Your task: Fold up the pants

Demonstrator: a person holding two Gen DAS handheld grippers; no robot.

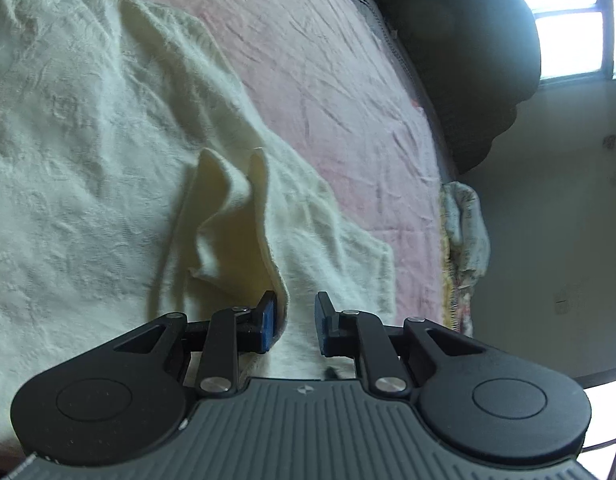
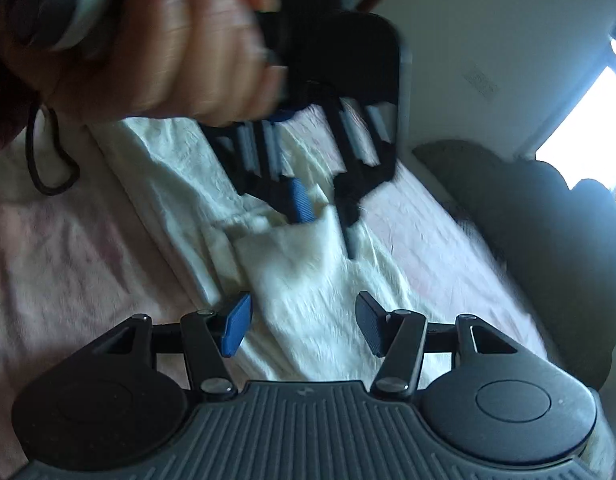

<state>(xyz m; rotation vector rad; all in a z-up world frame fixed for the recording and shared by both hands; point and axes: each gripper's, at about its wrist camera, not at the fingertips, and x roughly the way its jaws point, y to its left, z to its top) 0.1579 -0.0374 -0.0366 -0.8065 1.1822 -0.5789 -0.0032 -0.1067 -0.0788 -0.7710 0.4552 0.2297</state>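
Black hand-held gripper (image 1: 295, 320), blue-padded fingers (image 1: 268, 326)

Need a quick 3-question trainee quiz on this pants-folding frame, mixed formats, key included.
1. True or false: the left gripper is clamped on the cream pants.
2. What lies under the pants? A) bare wooden floor B) pink bedsheet C) glass table
3. In the right wrist view, what holds the other gripper's handle?

Key:
1. False: its jaws stand apart; a raised fold edge sits beside one pad, not pinched.
2. B
3. A hand. The right gripper is open over the pants too.
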